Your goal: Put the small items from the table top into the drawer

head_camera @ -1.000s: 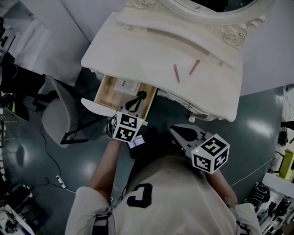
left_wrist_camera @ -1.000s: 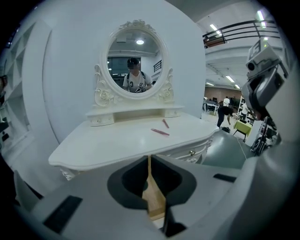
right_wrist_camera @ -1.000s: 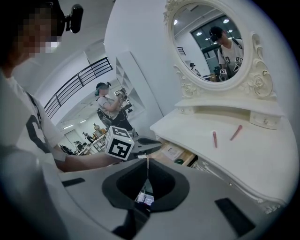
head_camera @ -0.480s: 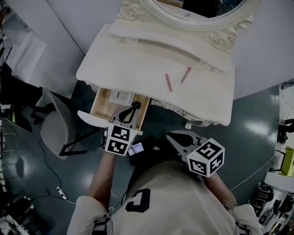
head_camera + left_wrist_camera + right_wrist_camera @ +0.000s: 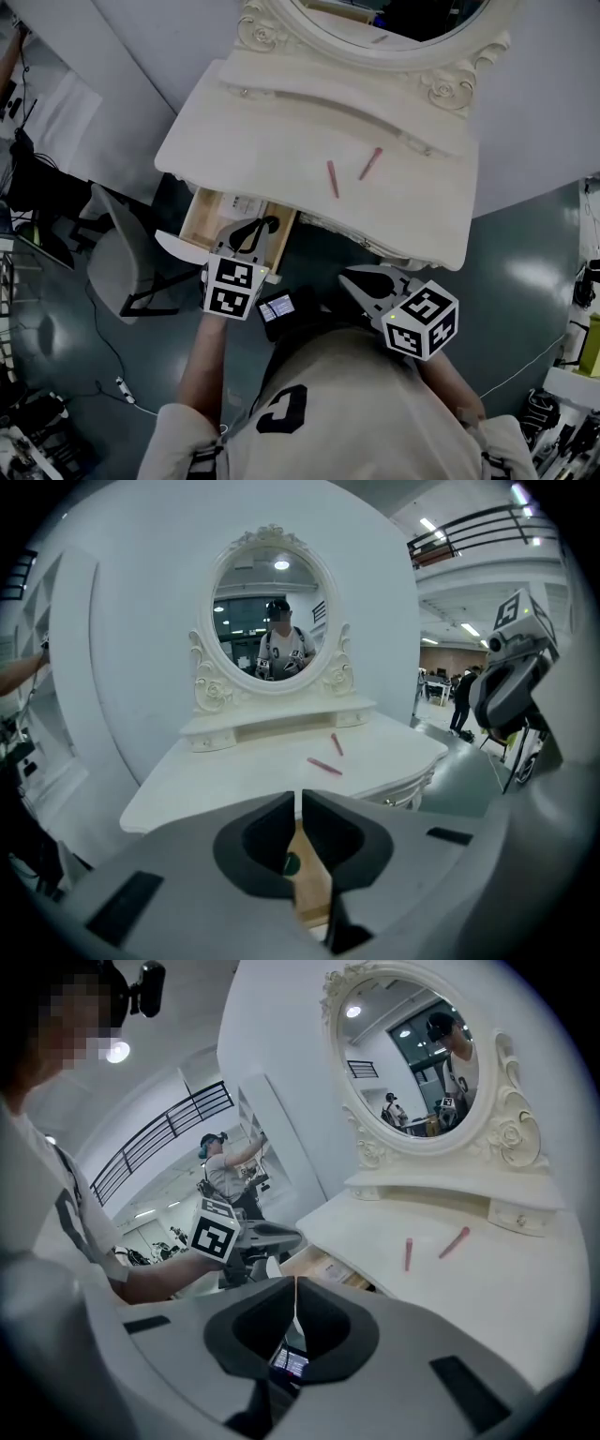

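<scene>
Head view: left hand-held gripper has drawn back from deep in the open drawer toward its front; two pink sticks lie on the worktop, well apart from it. Left gripper view: jaws together, nothing btwn. Right gripper view: right hand-held gripper closed, empty; print on the drawer's card is unreadable.
</scene>
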Tool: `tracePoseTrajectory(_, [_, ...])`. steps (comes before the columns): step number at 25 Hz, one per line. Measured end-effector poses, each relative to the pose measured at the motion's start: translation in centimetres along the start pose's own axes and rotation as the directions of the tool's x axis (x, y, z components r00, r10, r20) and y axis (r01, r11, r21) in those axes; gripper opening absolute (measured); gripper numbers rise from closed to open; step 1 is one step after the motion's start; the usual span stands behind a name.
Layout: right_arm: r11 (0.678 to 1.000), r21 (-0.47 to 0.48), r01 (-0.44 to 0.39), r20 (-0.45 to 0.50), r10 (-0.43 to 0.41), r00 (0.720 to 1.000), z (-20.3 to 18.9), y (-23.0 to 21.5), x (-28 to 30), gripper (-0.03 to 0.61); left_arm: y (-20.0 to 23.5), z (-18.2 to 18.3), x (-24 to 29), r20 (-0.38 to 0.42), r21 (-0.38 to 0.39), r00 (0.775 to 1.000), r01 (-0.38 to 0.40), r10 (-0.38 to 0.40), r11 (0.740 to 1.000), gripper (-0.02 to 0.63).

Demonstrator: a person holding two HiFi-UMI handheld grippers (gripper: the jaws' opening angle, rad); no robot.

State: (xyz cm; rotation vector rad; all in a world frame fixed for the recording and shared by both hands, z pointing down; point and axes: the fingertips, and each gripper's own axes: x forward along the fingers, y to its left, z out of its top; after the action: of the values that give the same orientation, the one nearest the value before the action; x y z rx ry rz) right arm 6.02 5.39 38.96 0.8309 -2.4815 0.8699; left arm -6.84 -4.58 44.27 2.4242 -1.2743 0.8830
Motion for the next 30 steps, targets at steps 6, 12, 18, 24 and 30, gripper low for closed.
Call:
tracePoseTrajectory(6, [1.0,0.008,-0.02,0.01,0.02,1.0,0.0,-4.0,-3.4,0.028,-0.1,0.6,0.2,-0.05,0.001,0.994,-0.093,0.092,0.996,0.06])
tracePoseTrajectory(12, [0.998,0.016,-0.064,0.005,0.064,0.998,-0.7,-7.0,-6.3,0.029,-2.7,2.5,0.7,-0.067,0.001,0.99,-0.128,0.128,0.992,0.06])
tracePoseTrajectory(18, [0.993,0.032,-0.112,-0.001,0.112,0.994,-1.8,-8.6,-8.2,0.029,-6.1,4.6,2.9,-0.073,-0.04,0.991,-0.114,0.111,0.993,0.06])
tracePoseTrajectory(24, [0.988,0.056,-0.144,-0.006,0.145,0.989,-2.7,-9.2,-8.6,0.029,-7.9,6.2,6.1,-0.077,-0.068,0.995,-0.069,0.063,0.995,0.14])
tracePoseTrajectory(30, [0.985,0.082,-0.149,-0.003,0.149,0.989,-3.3,-9.7,-8.5,0.028,-8.4,6.4,10.4,-0.099,-0.069,0.995,-0.041,0.034,0.997,0.155])
